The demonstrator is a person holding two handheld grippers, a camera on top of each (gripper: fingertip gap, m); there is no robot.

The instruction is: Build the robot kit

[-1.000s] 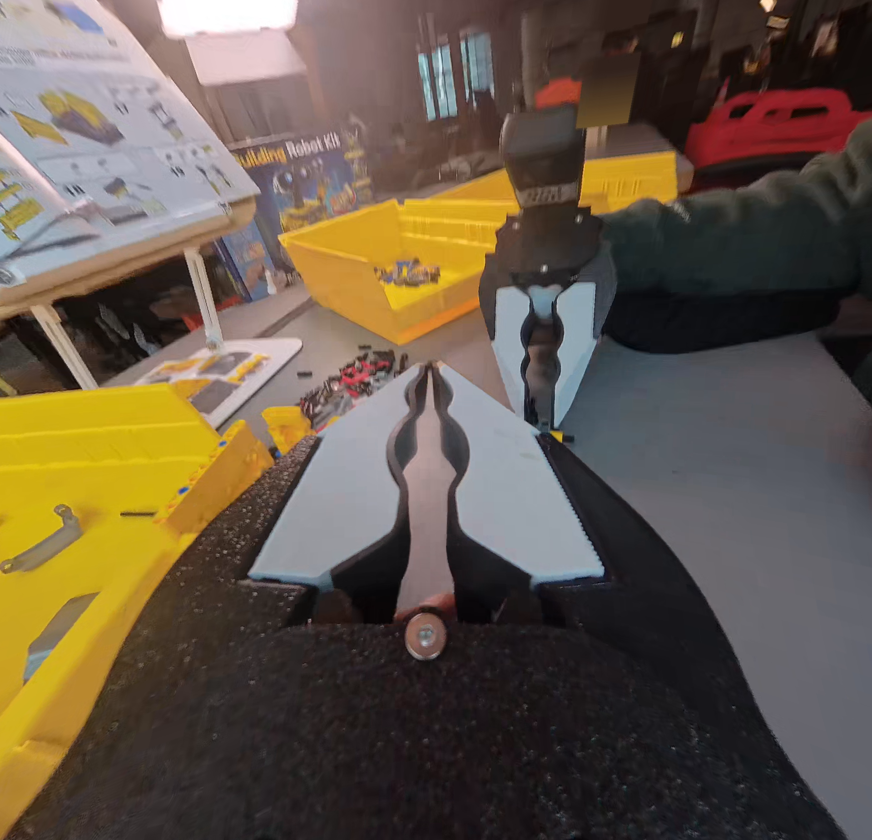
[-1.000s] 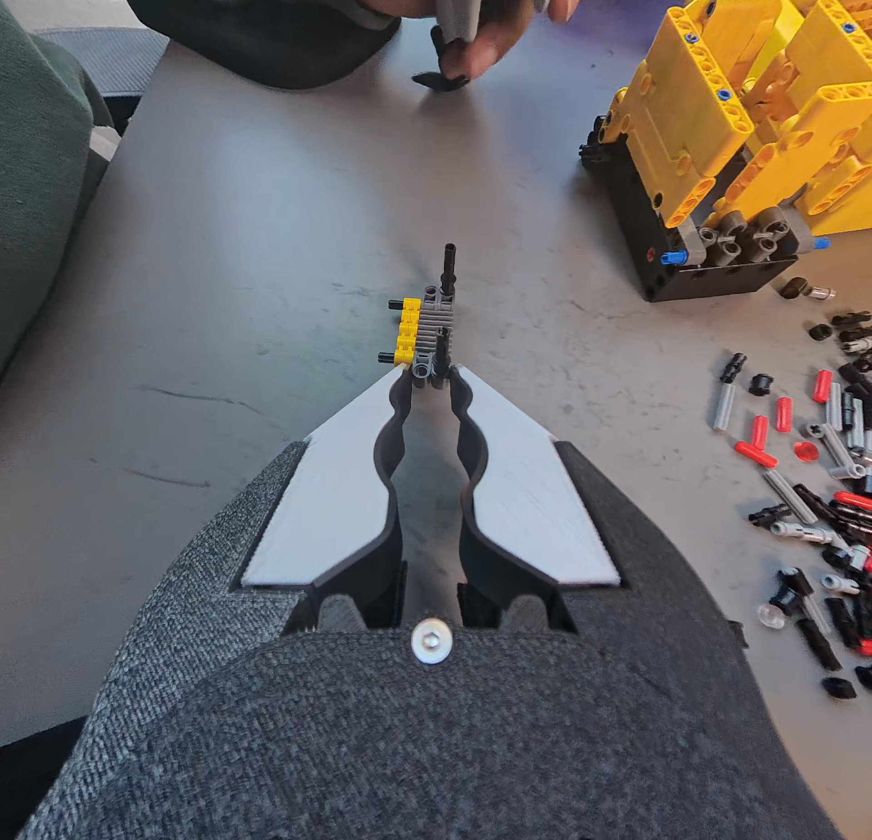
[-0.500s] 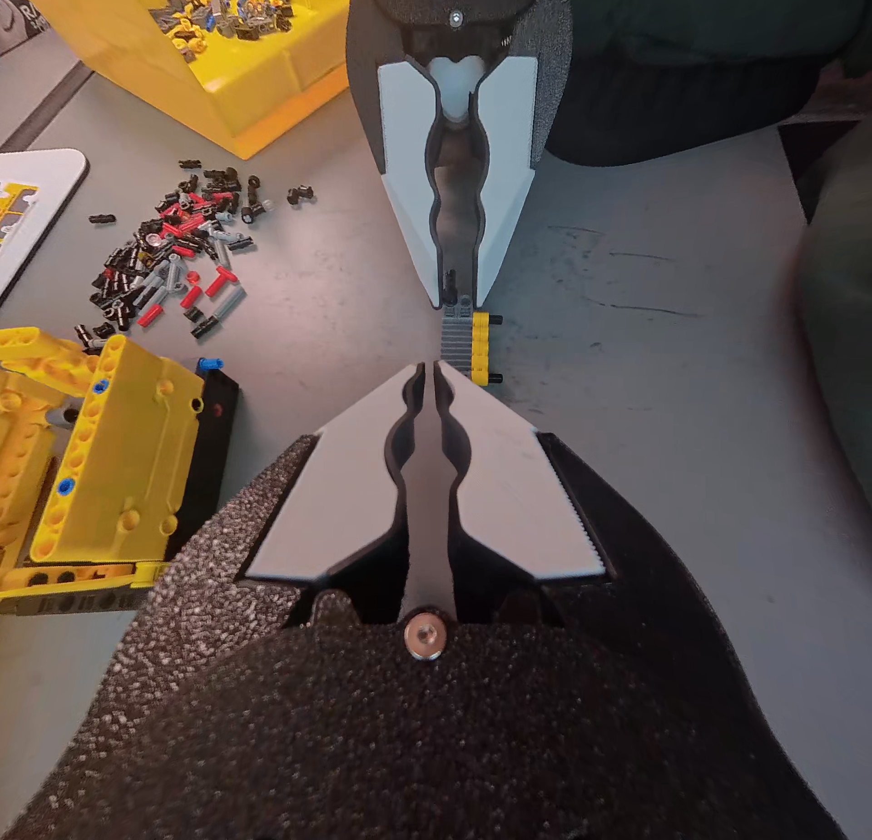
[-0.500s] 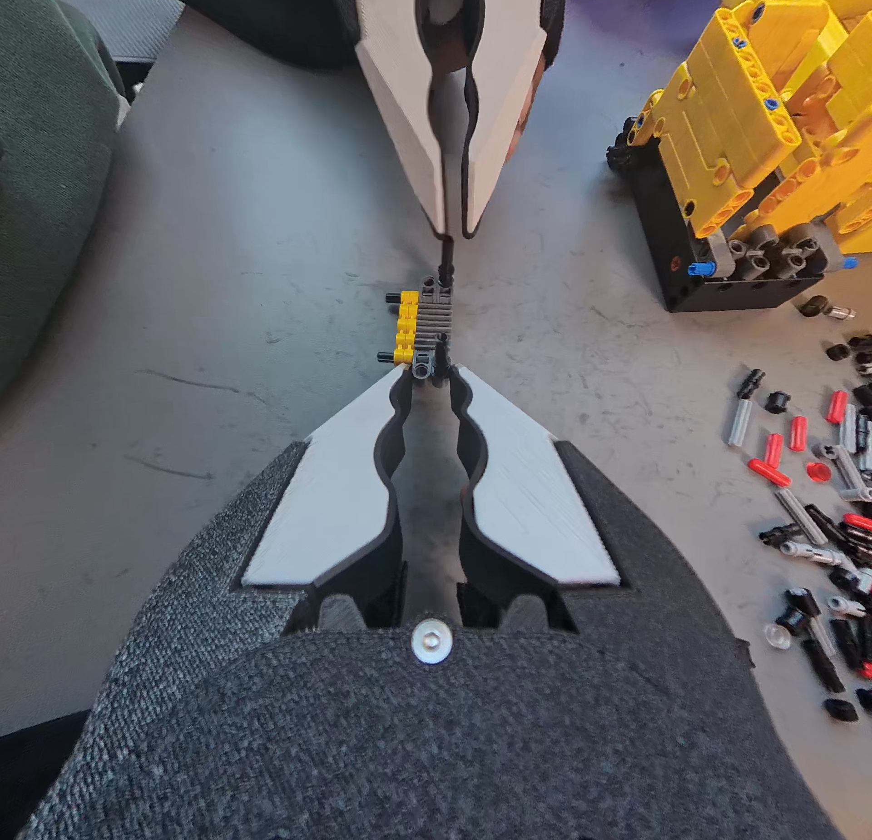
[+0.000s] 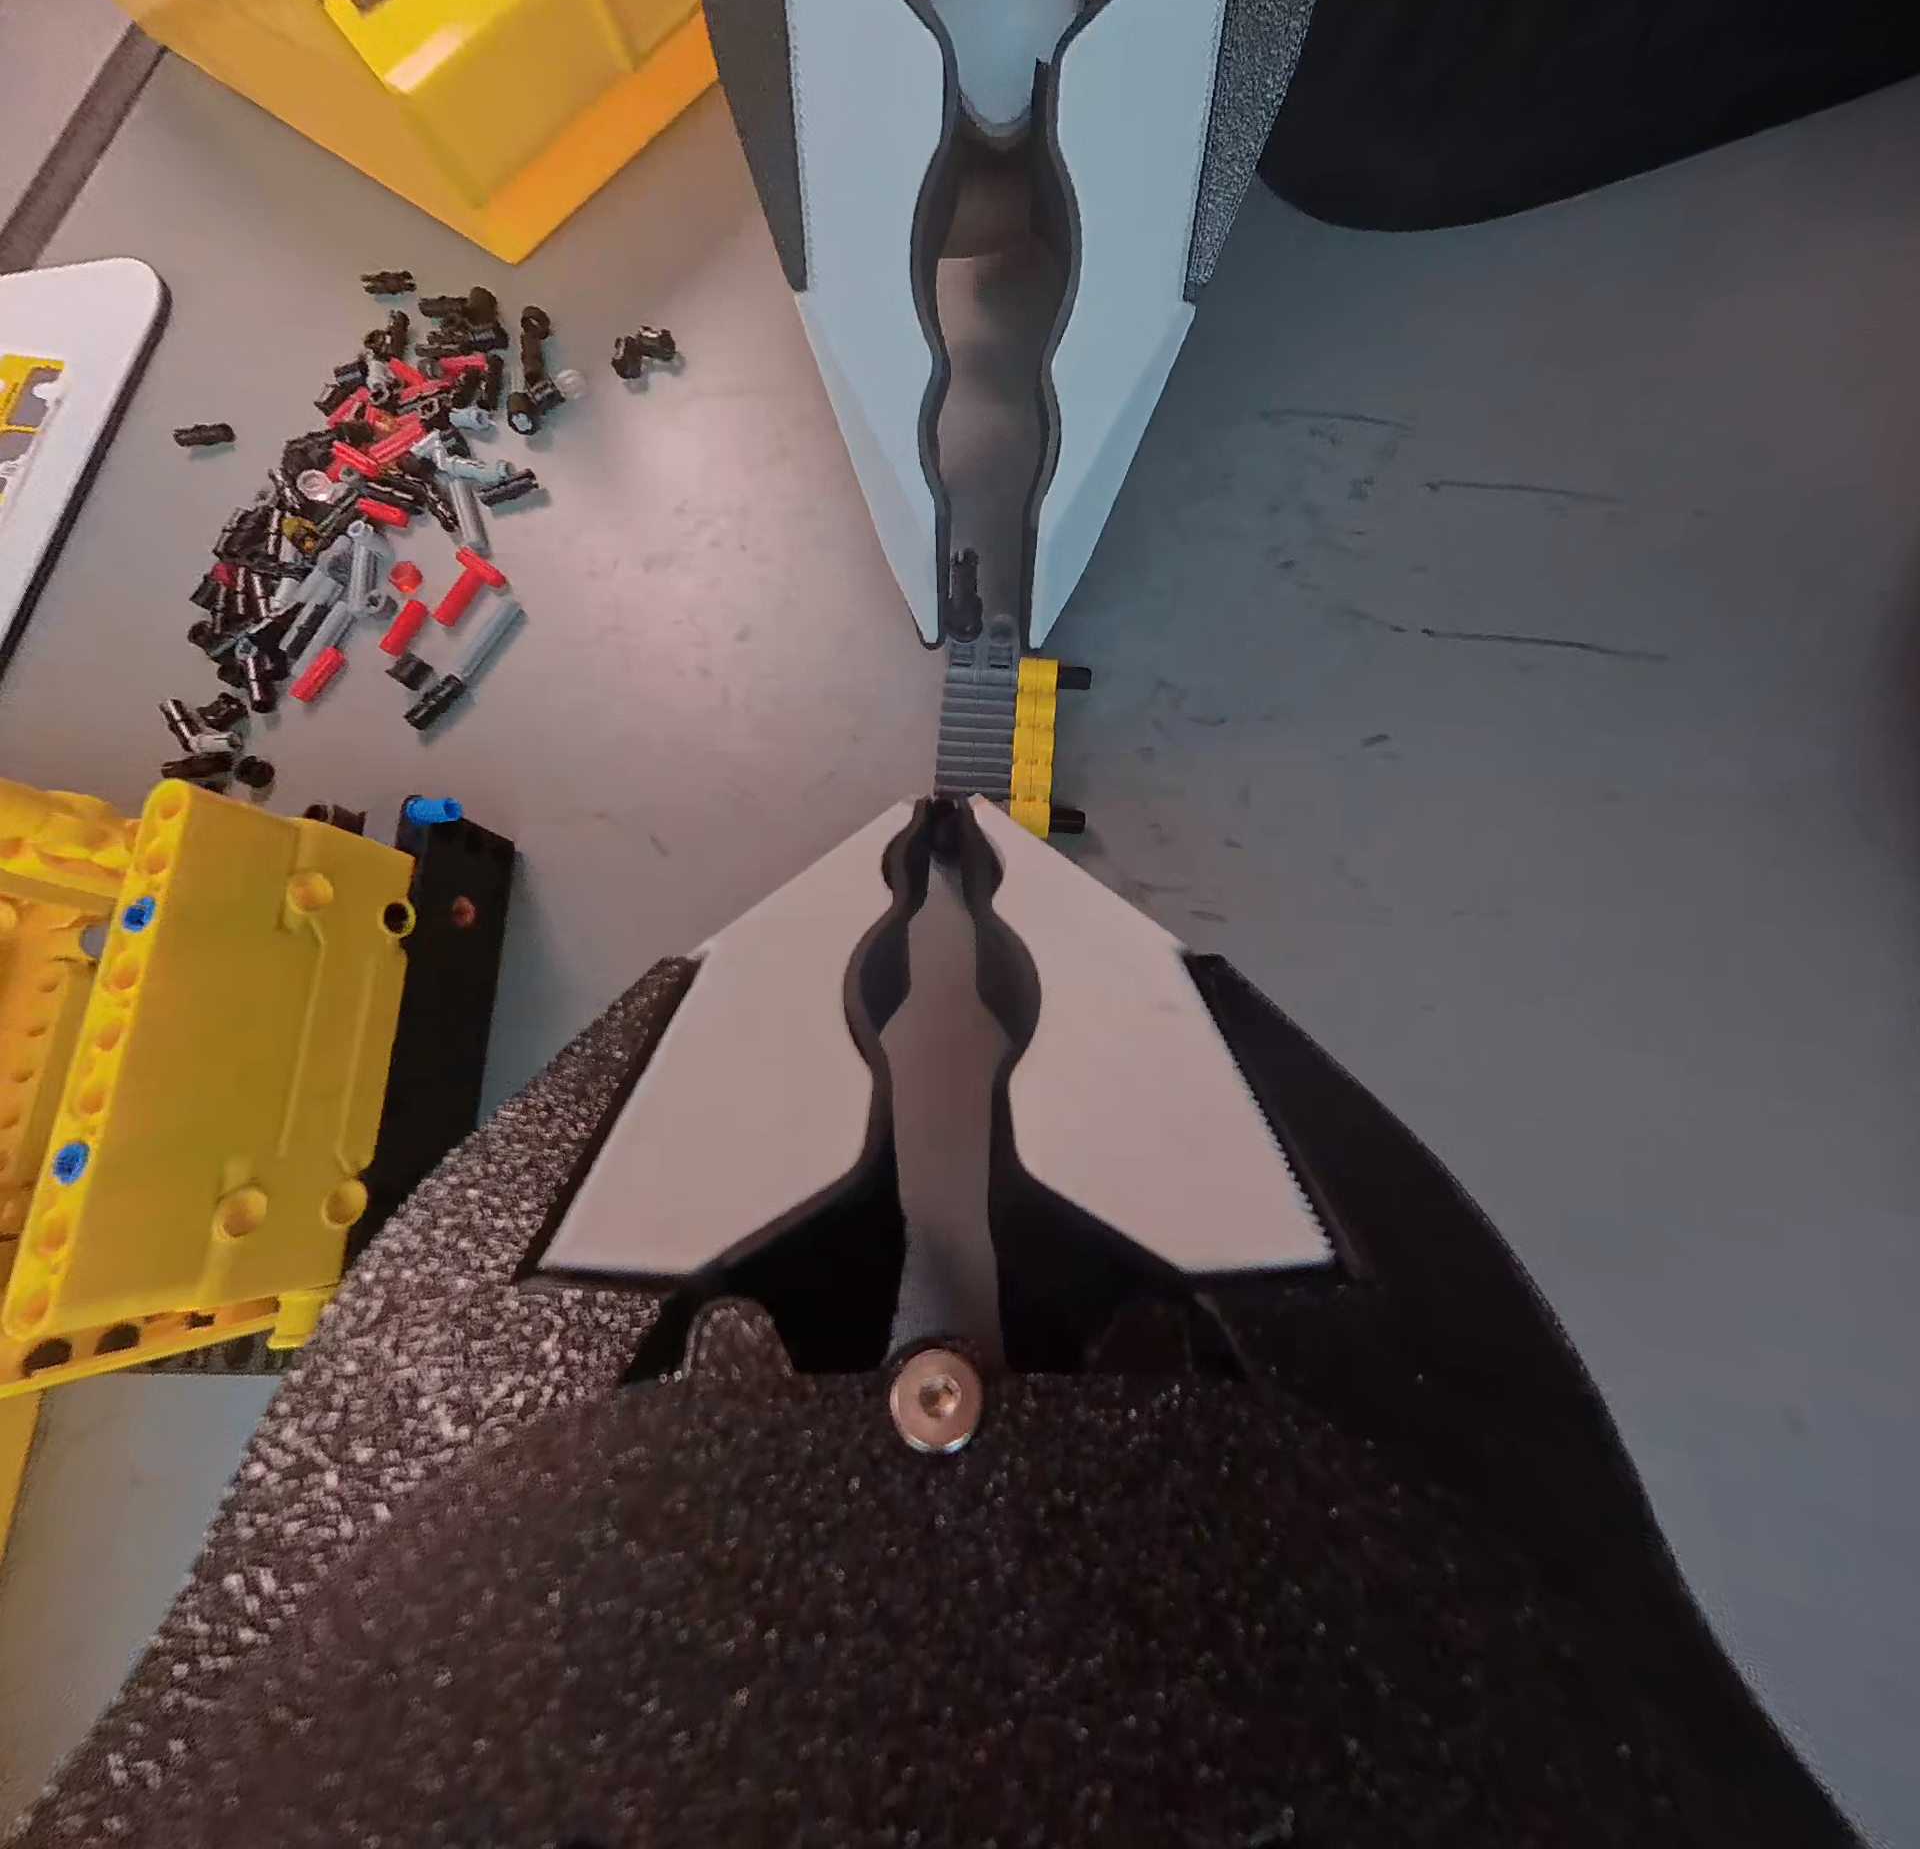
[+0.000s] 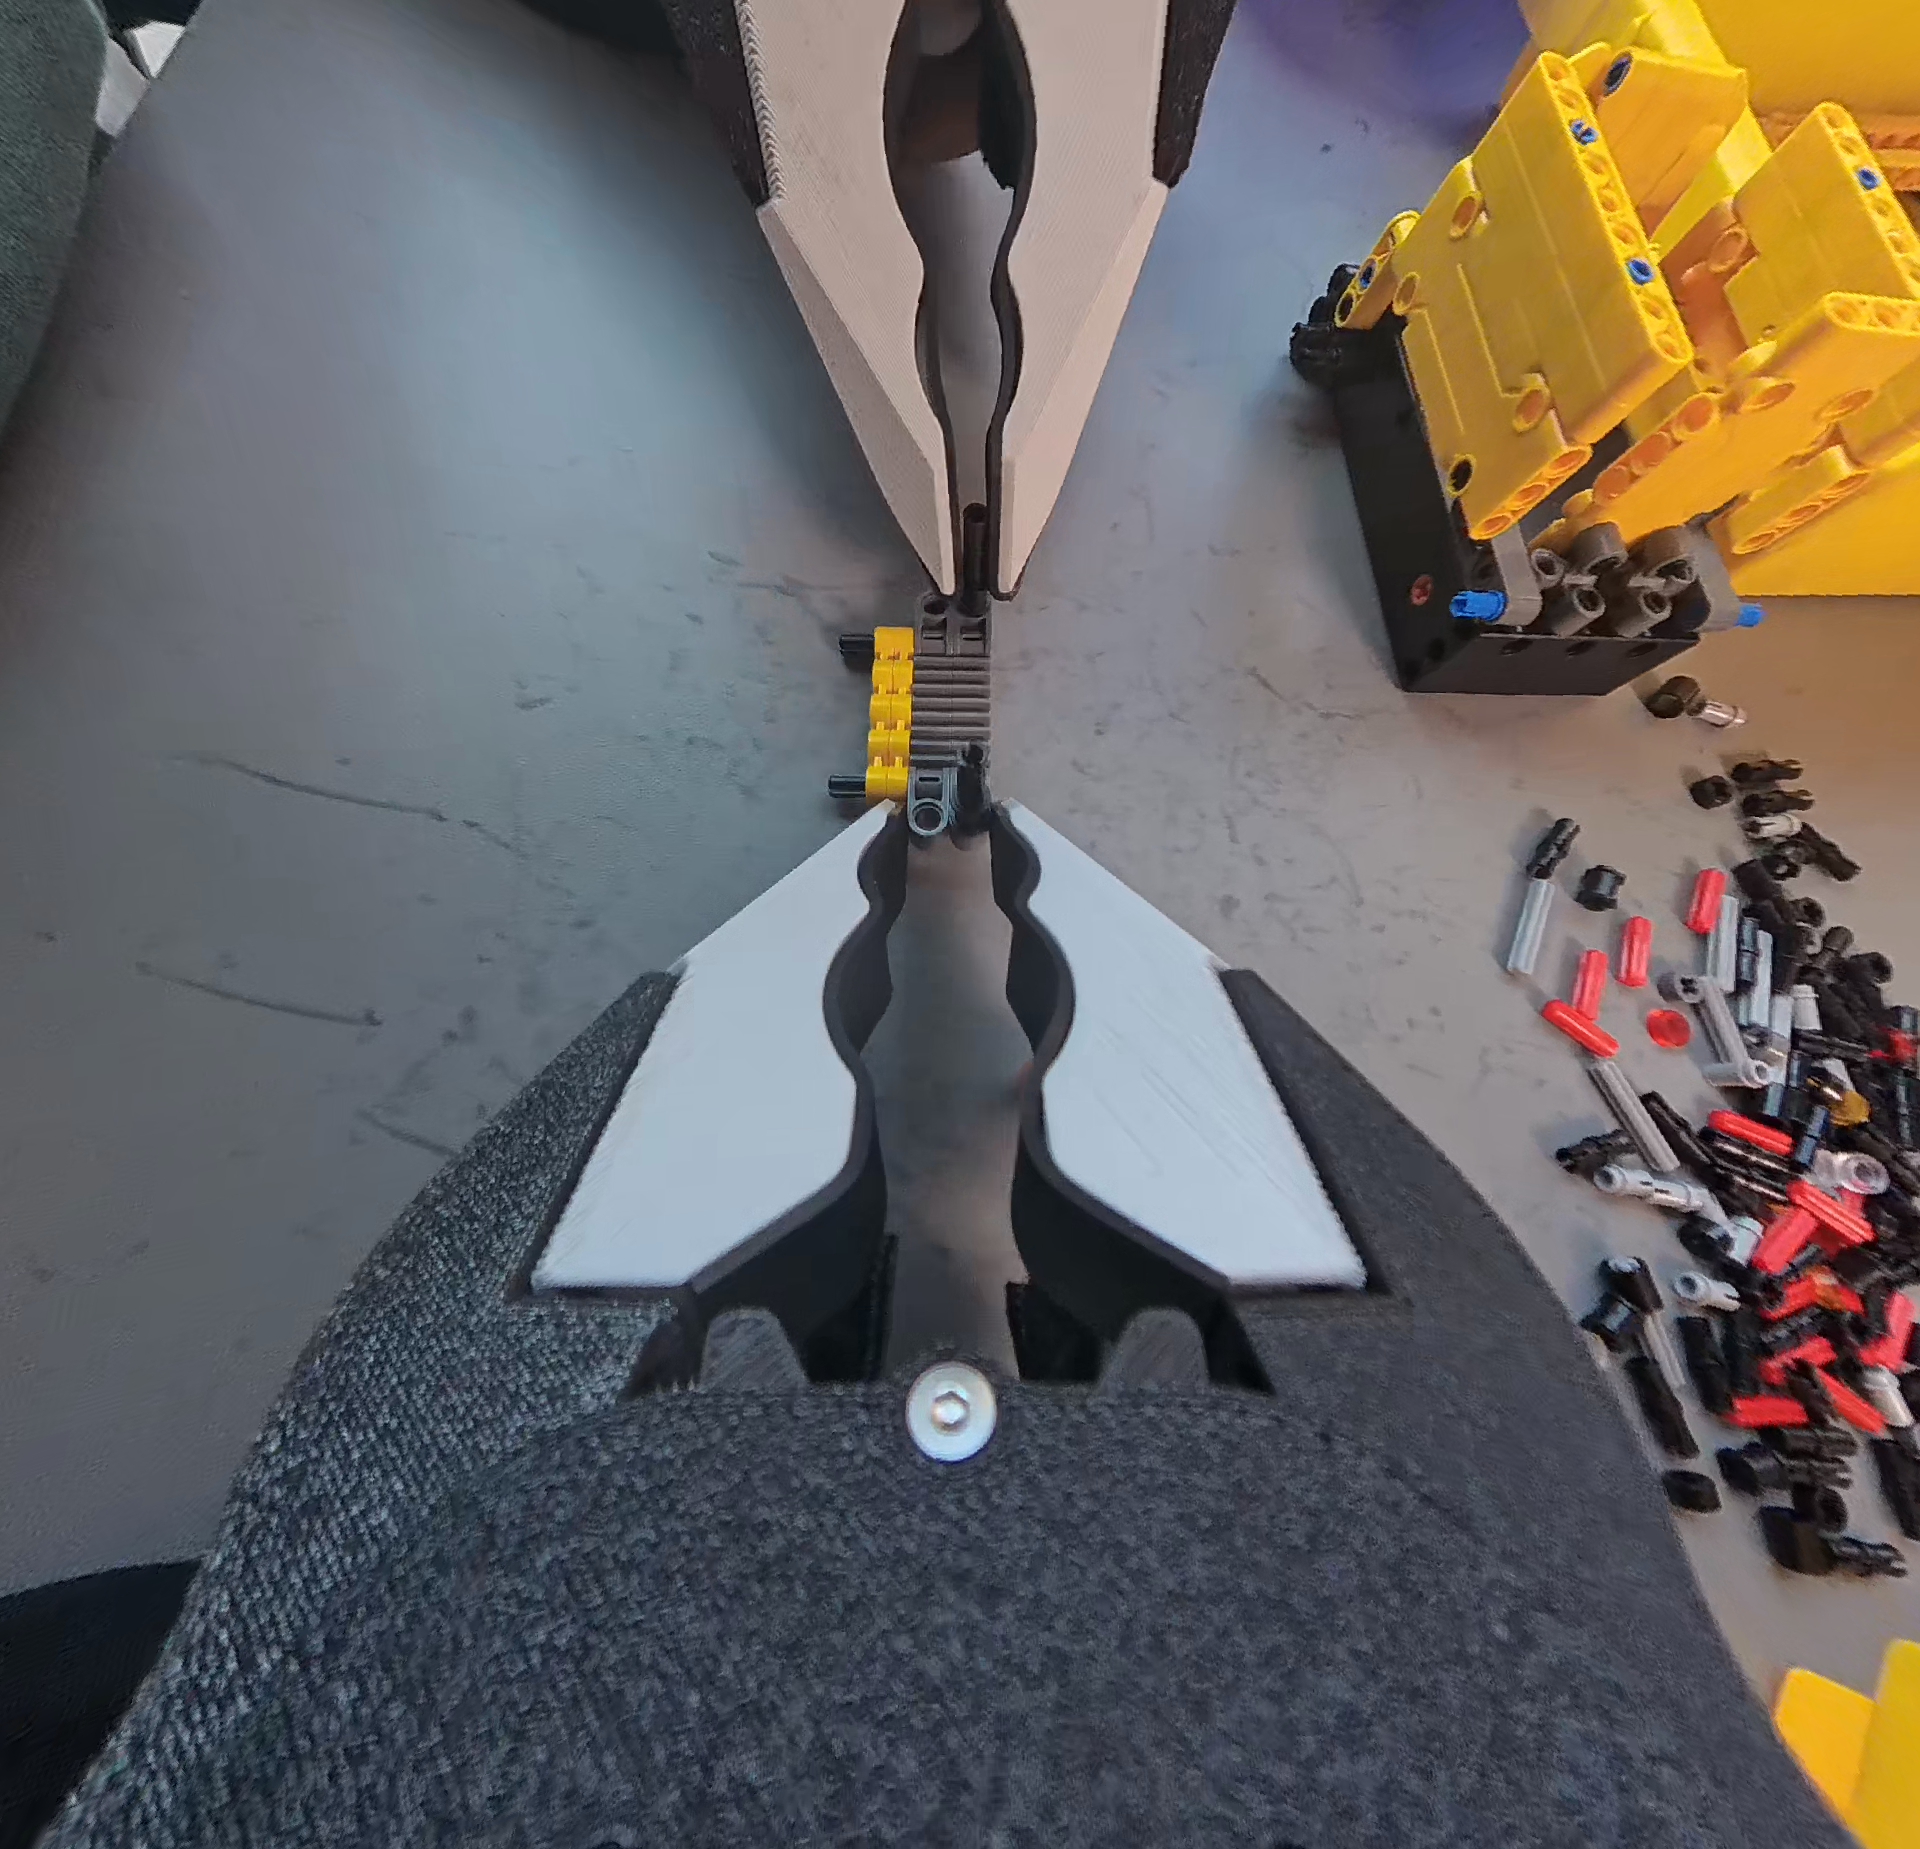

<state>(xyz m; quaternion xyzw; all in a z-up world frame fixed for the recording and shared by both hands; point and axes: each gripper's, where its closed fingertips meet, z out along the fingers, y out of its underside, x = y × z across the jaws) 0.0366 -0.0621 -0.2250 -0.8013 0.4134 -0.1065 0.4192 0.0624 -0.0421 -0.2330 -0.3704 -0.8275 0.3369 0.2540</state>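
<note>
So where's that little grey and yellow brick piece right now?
The grey and yellow brick piece lies on the grey table, mid-frame in both wrist views, between the two grippers' tips, with the loose pins pile to the right gripper's right.

A scuffed grey table (image 6: 416, 552) bears loose pins (image 6: 1766, 1176), a yellow model (image 6: 1558, 397), a yellow bin (image 5: 499, 64).

The small grey ribbed and yellow brick assembly (image 5: 992, 724) lies on the grey surface (image 5: 1455, 656) between the two facing tongs: the left tongs (image 5: 943, 812) touch one end, the right tongs (image 6: 945, 812) the opposite end. In the left wrist view, the loose heap of black, red and grey pins (image 5: 353, 532) lies to the left; behind it stands the yellow plastic bin (image 5: 499, 137), and before it the large yellow and black brick model (image 5: 208, 1072).
</note>
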